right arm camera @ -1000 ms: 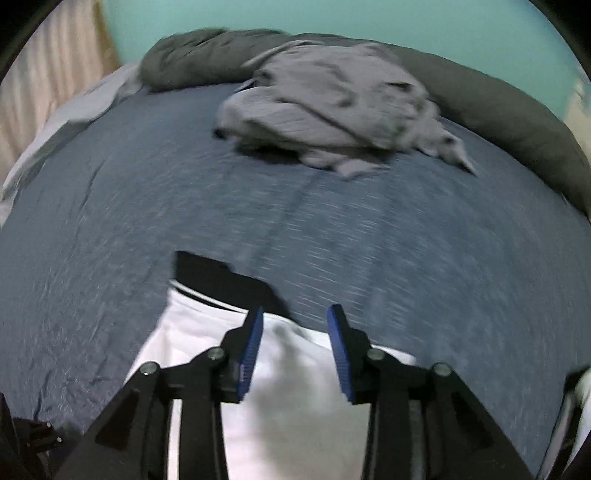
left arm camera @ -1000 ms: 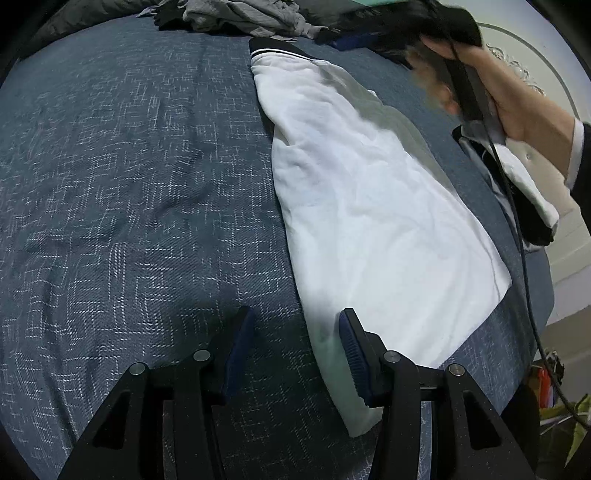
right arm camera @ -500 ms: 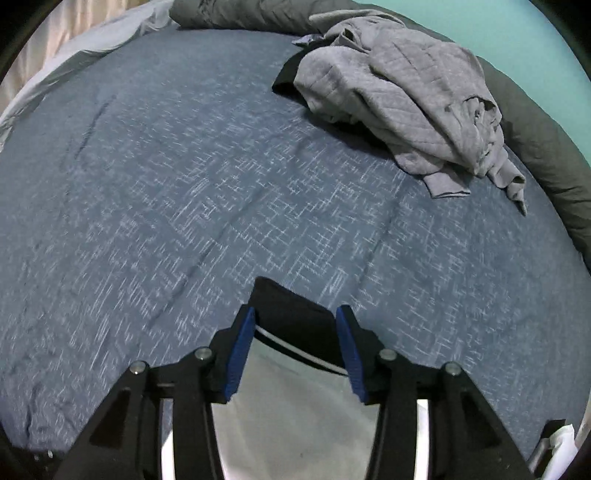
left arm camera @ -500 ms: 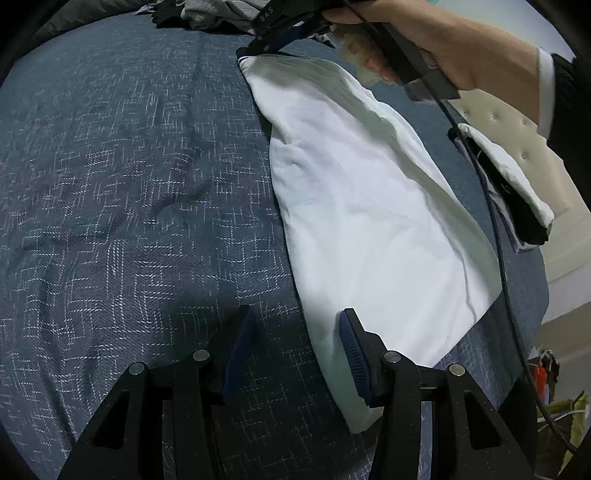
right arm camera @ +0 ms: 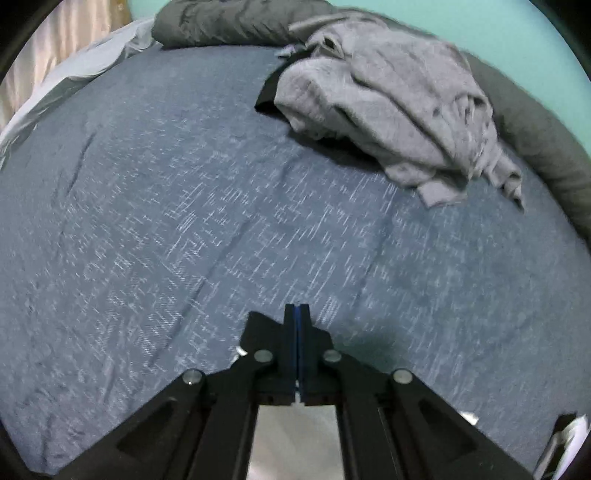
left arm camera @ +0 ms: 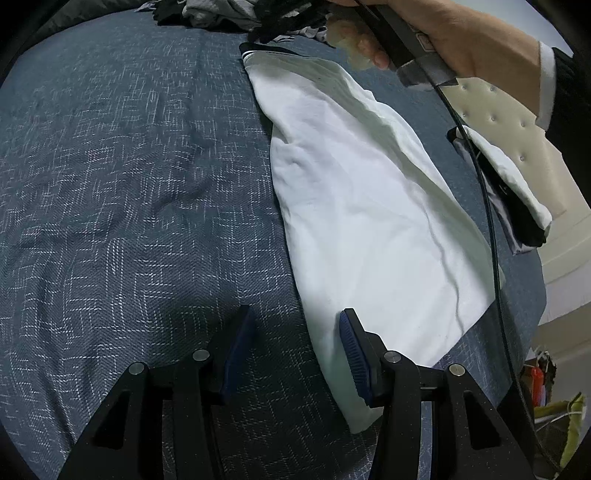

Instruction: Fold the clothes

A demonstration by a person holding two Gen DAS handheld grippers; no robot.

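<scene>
A bed [left arm camera: 110, 184] covered in blue-grey cloth with a fine white weave fills both views. Along its far edge lies a rolled dark grey quilt [right arm camera: 229, 22], with a teal wall [right arm camera: 498, 26] behind it.

On the bed lies the white garment [left arm camera: 369, 206], folded into a long narrow shape that runs from the near edge toward the far side; its far end carries a black band with a thin white stripe [left arm camera: 258, 50]. A crumpled grey garment [right arm camera: 391, 110] sits well apart from it, near the quilt, with a bit of black cloth poking out from under it.

Beside the white garment, toward the padded cream headboard [left arm camera: 517, 118], rests a small folded pile of white and black clothing [left arm camera: 513, 188].

The right gripper [right arm camera: 297, 317] is low at the garment's banded end — its 2 fingers pressed together on the black band, white fabric visible beneath the frame. A hand [left arm camera: 461, 40] grips its handle, and a thin cable hangs from it.

The left gripper [left arm camera: 295, 343] hovers at the near end, fingers spread wide — 1 finger over the bed, the other over the white garment's edge.
</scene>
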